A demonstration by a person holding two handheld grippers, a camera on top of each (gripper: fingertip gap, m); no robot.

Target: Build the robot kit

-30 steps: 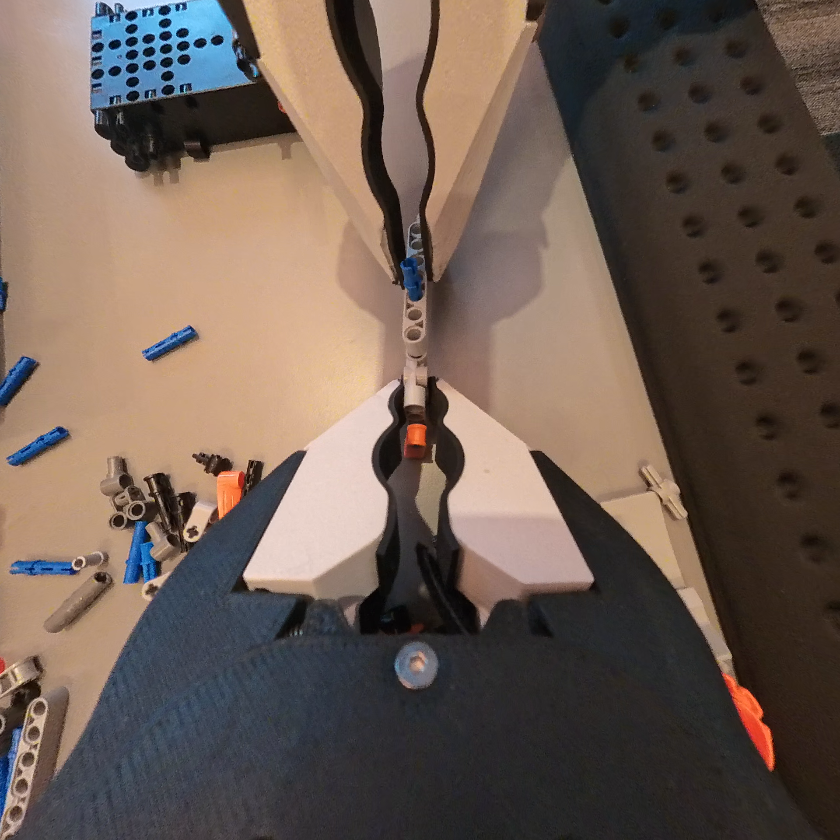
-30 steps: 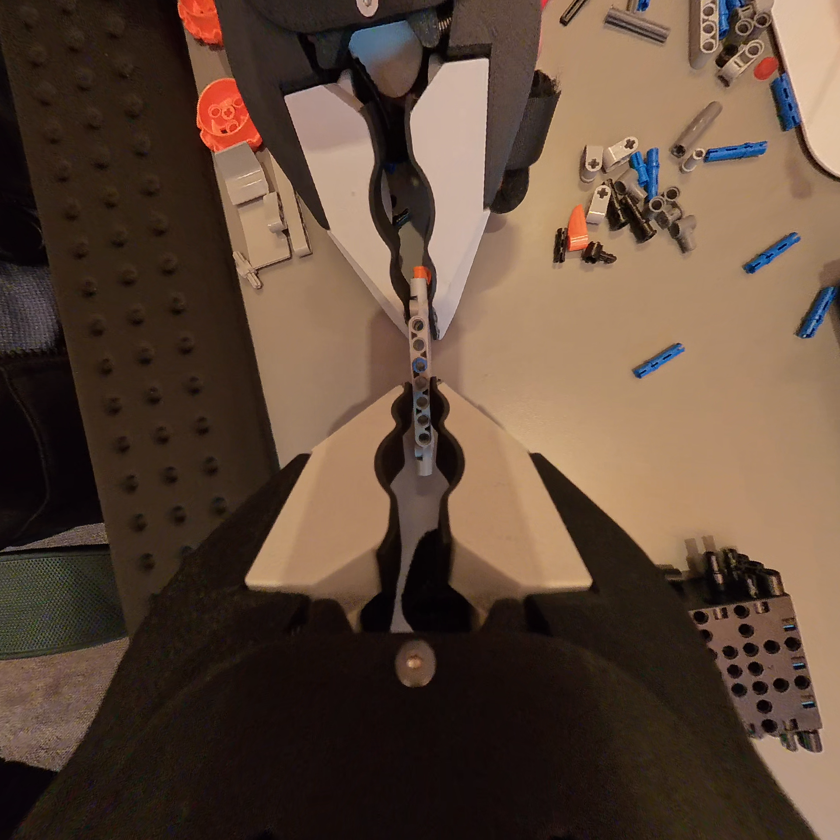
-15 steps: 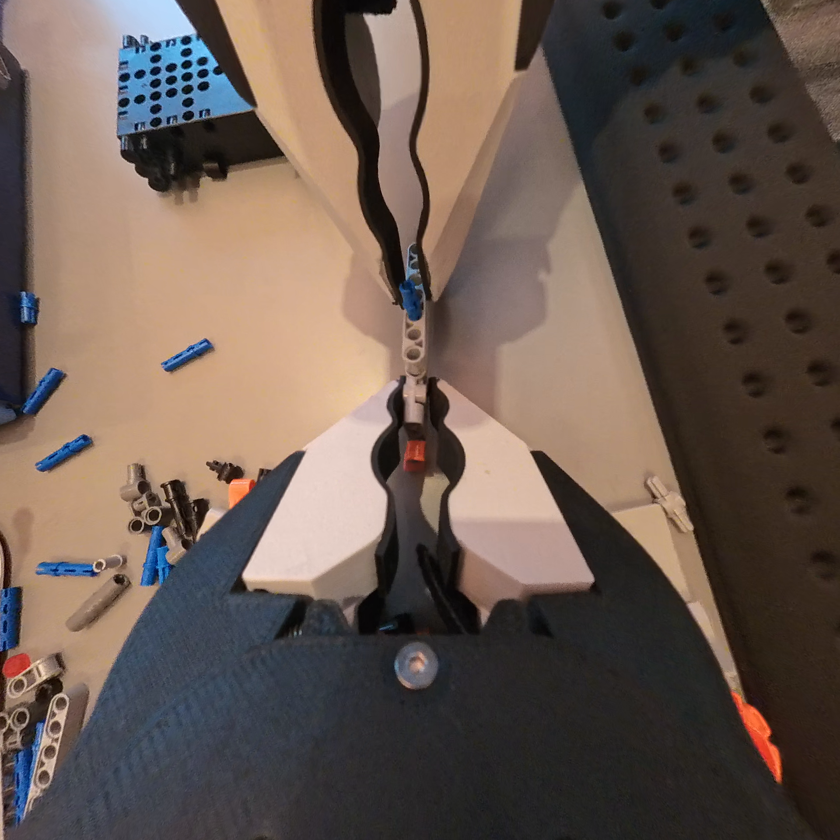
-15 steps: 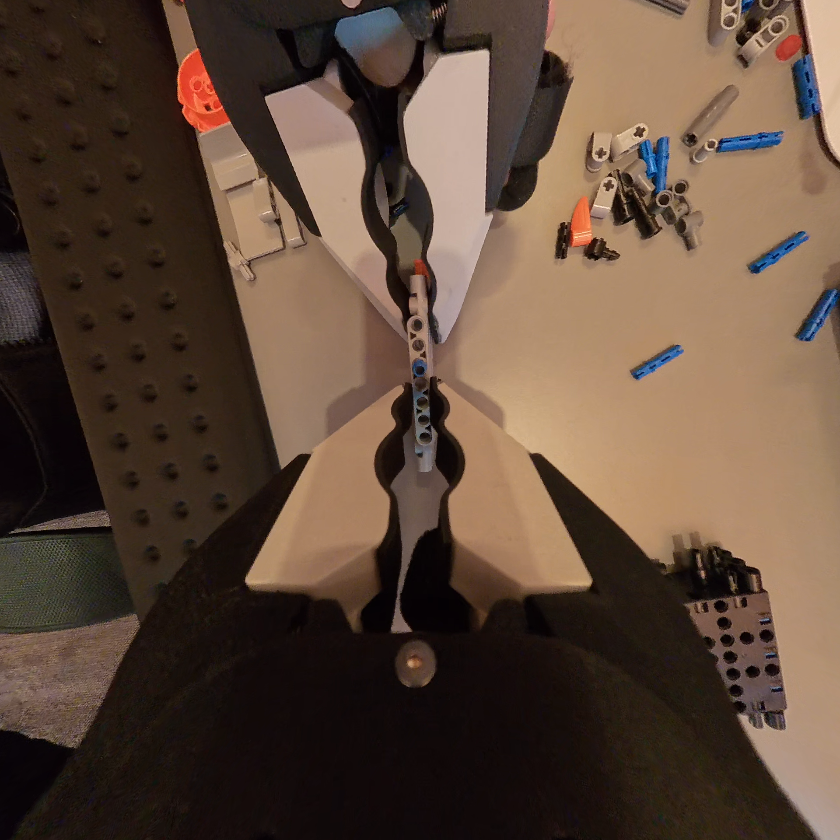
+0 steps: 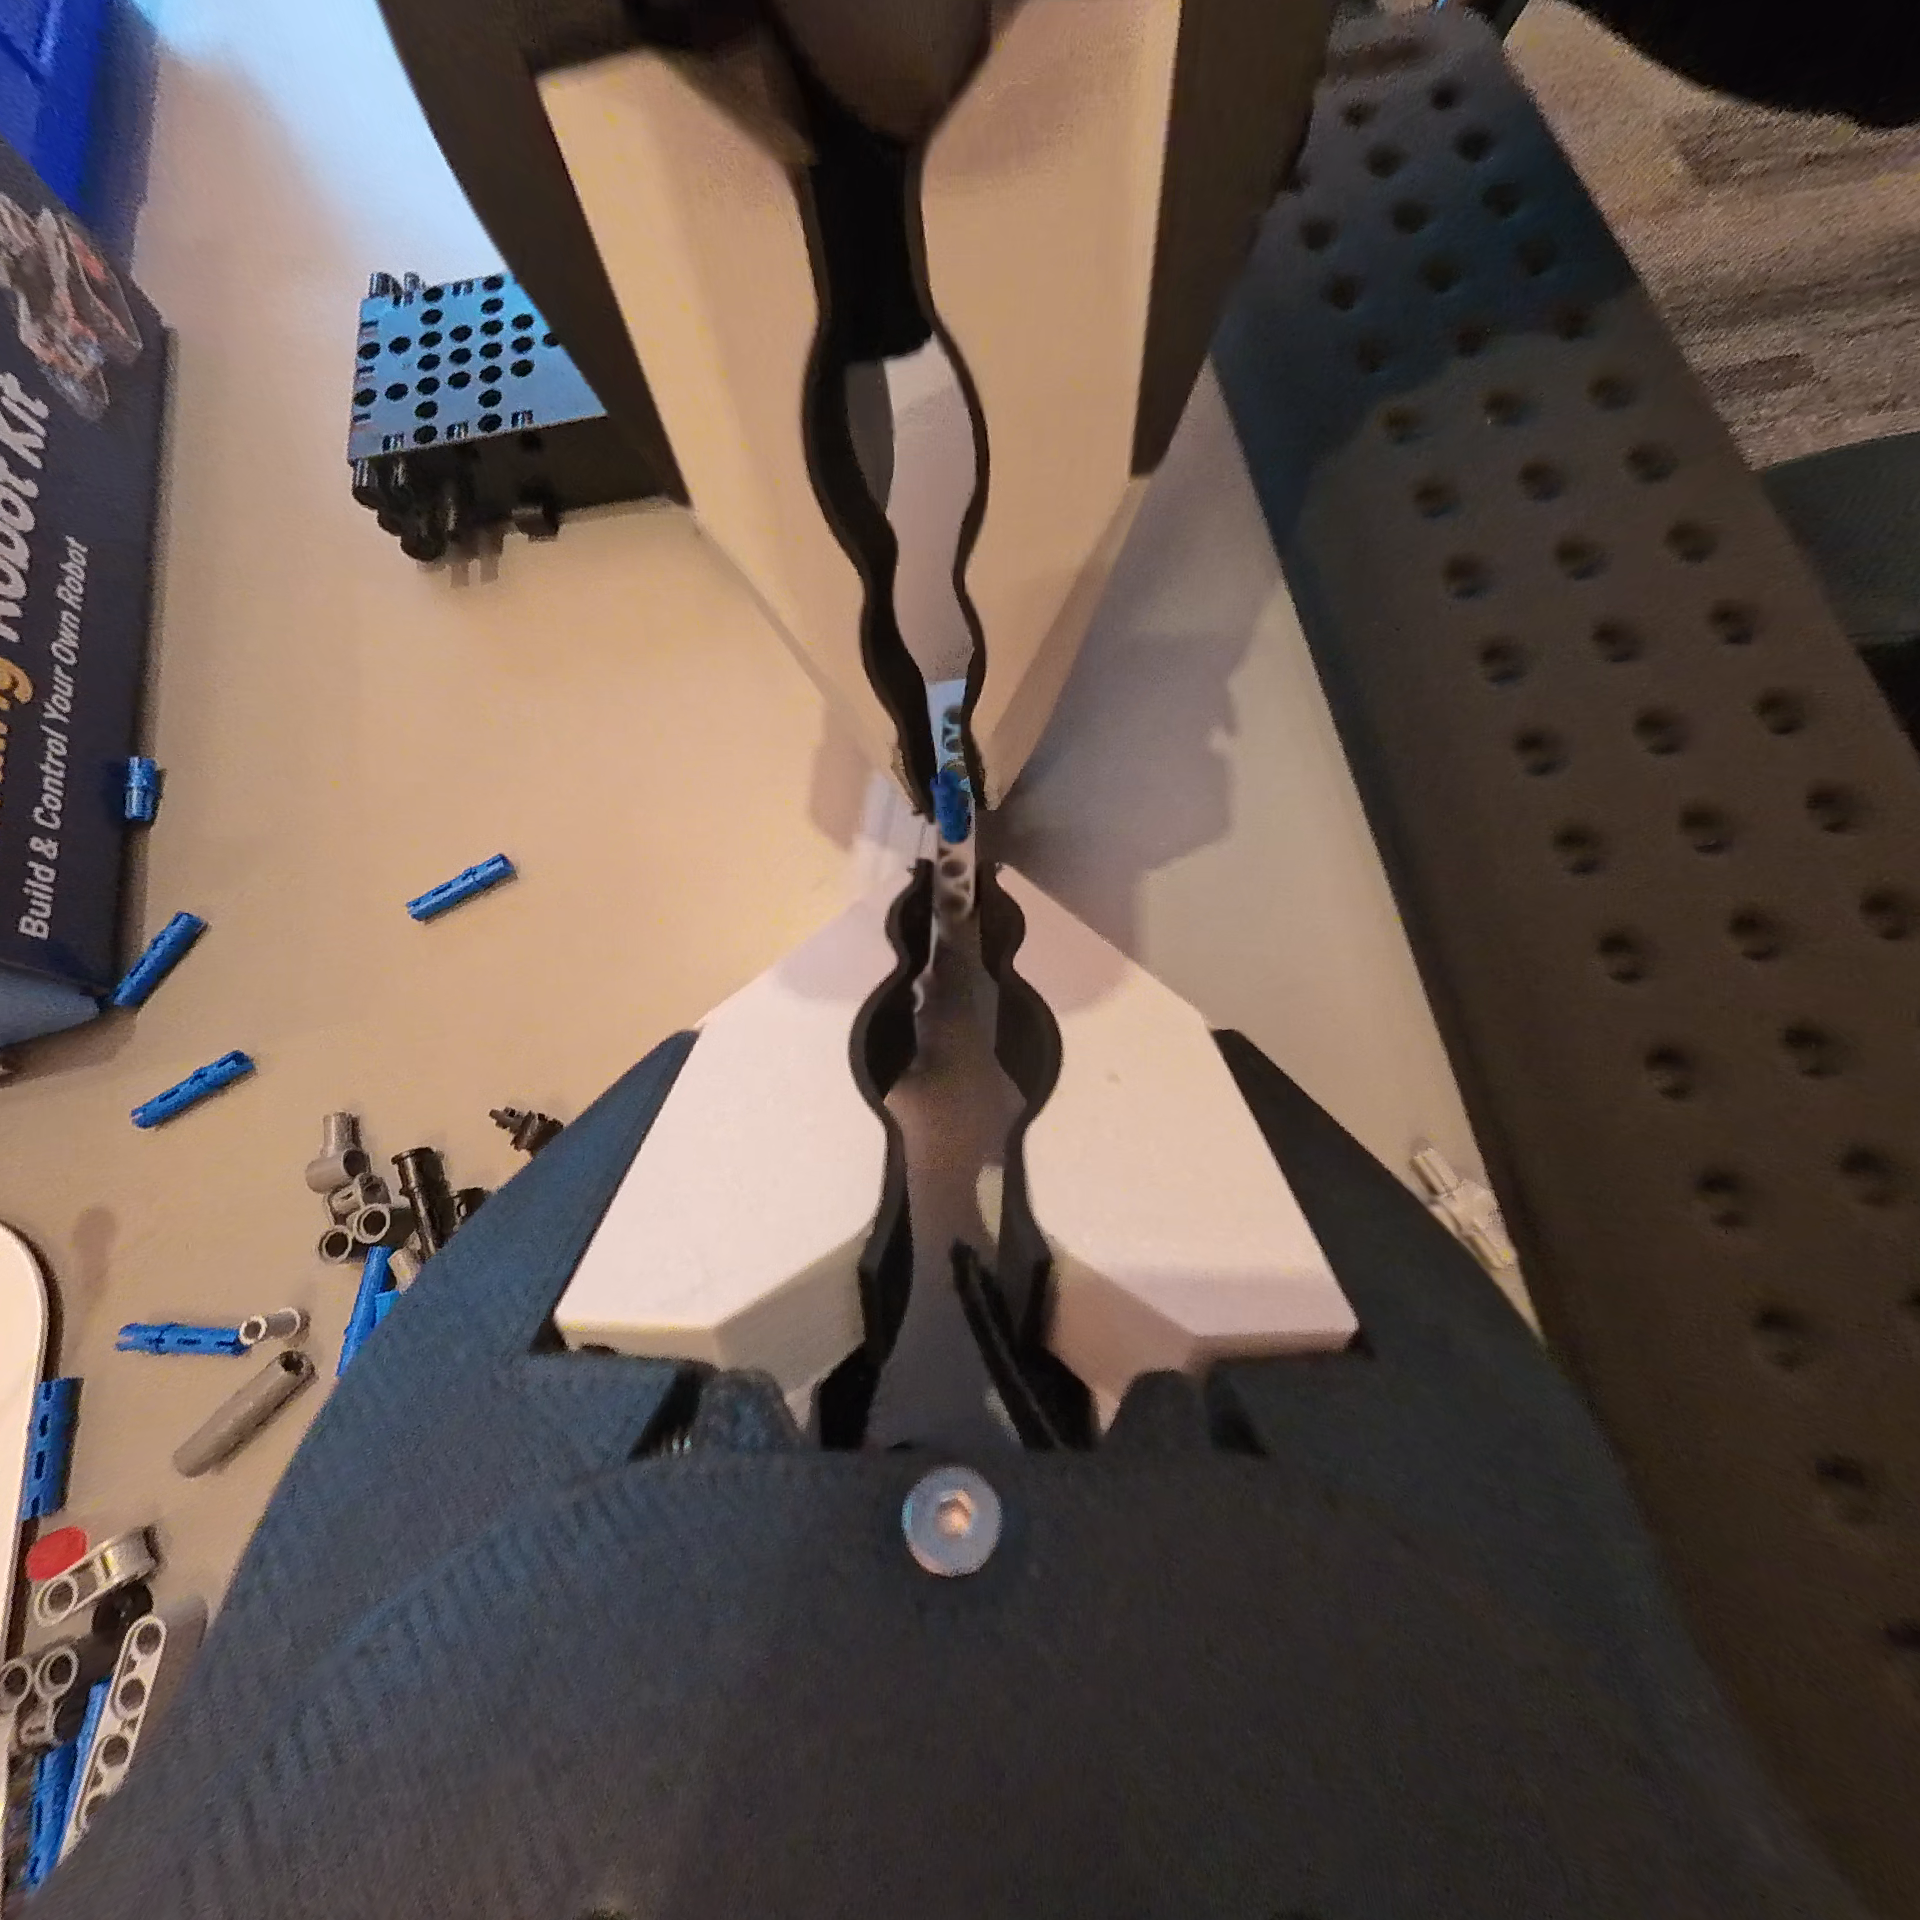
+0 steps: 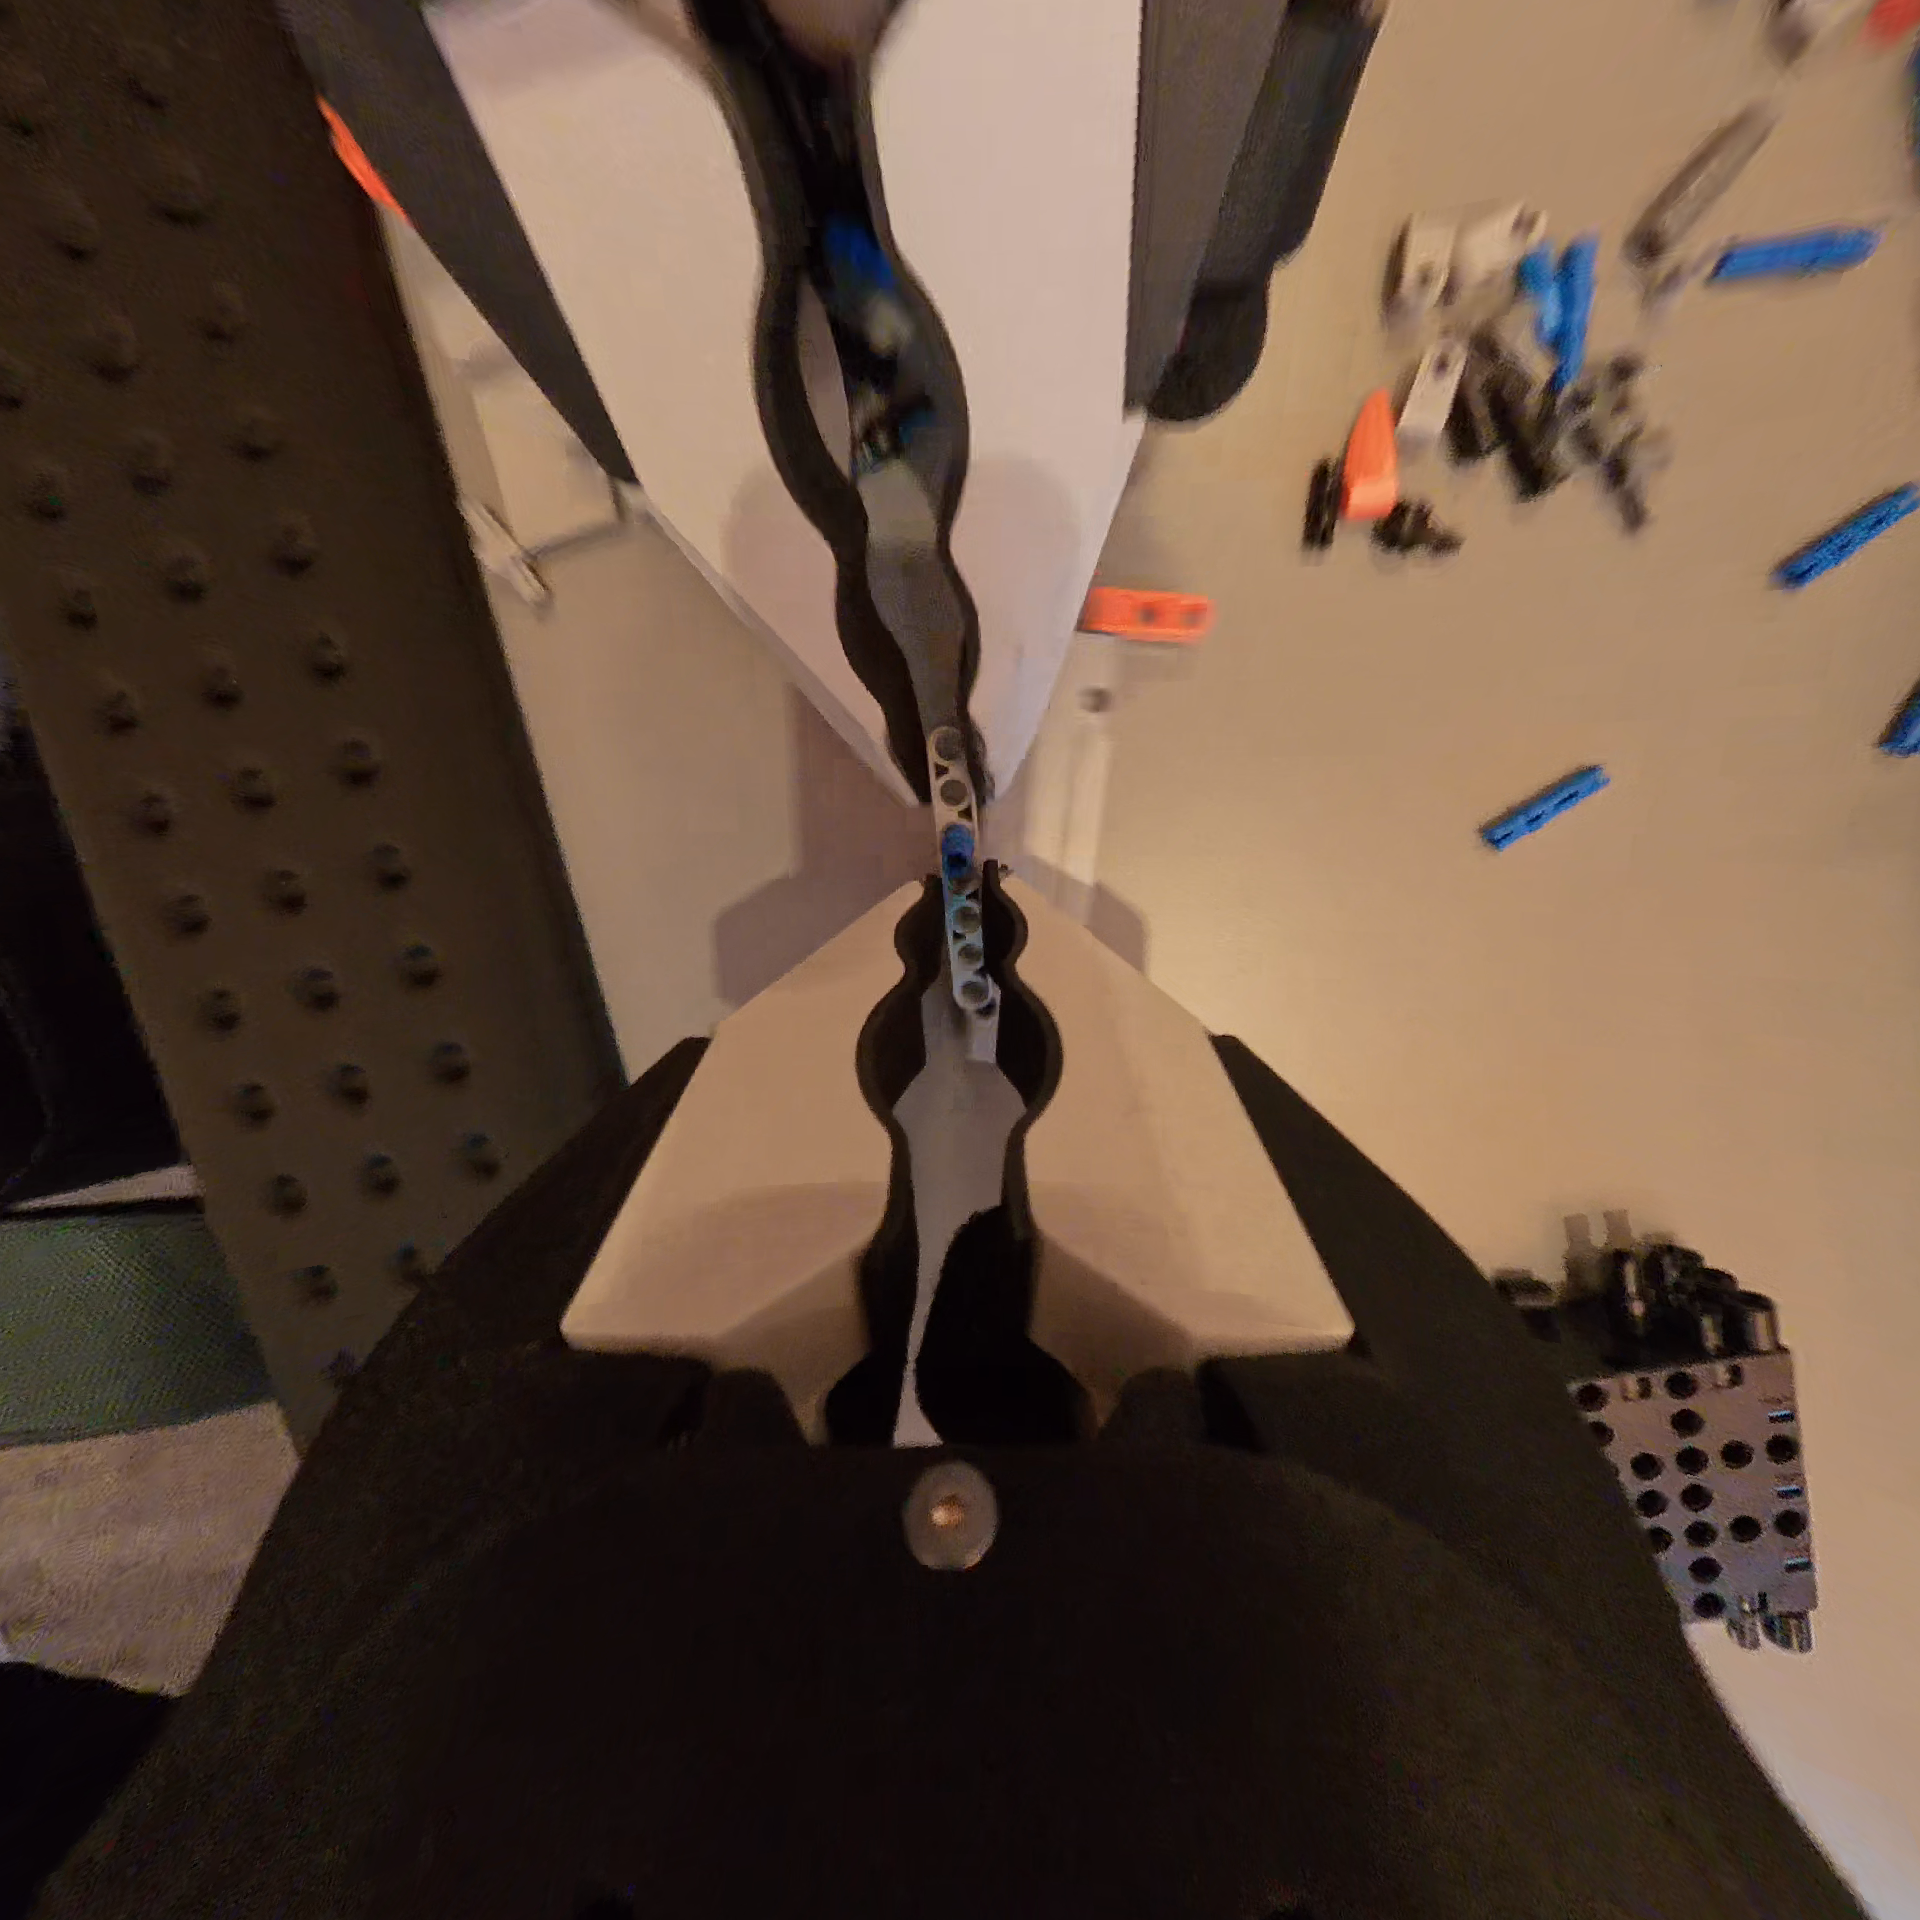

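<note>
Left gripper point(image 5: 951, 883), pale wedge-shaped fingers with wavy black pads, lower centre of the left wrist view; fingers closed on 1 end of a thin light-grey perforated plastic beam point(image 5: 956, 873); beam runs up the frame centre into the tips of the right gripper point(image 5: 948, 800), which comes down from the top edge; a short blue plastic pin point(image 5: 949, 805) sits in the beam right at those upper tips.

Right wrist view: right gripper point(image 6: 961, 904) at lower centre, fingers clamped on the beam point(image 6: 966, 966), several of its round holes showing between the pads; the pin point(image 6: 953, 854) sits in the gap between the 2 sets of tips; left gripper point(image 6: 951, 790) reaches in from the top, tips pinching the far end of the beam. Beam is thus held at both ends, above the beige tabletop point(image 6: 1455, 1039), centre of both views.

Surroundings, left wrist view: black perforated block with black pegs point(image 5: 468, 395) at upper left; dark blue printed box point(image 5: 62, 623) at the left edge; loose blue pins point(image 5: 462, 886) on the tabletop at mid left; small pile of grey and black connectors point(image 5: 384, 1205) at lower left; dark dimpled panel point(image 5: 1662, 831) along the right side.

Right wrist view: an orange short beam point(image 6: 1143, 615) lies on the table just right of the left gripper's tips; blurred heap of grey, black, blue and orange parts point(image 6: 1507, 395) at upper right; the perforated block point(image 6: 1694, 1475) at lower right; the dimpled panel point(image 6: 260, 727) along the left side.
</note>
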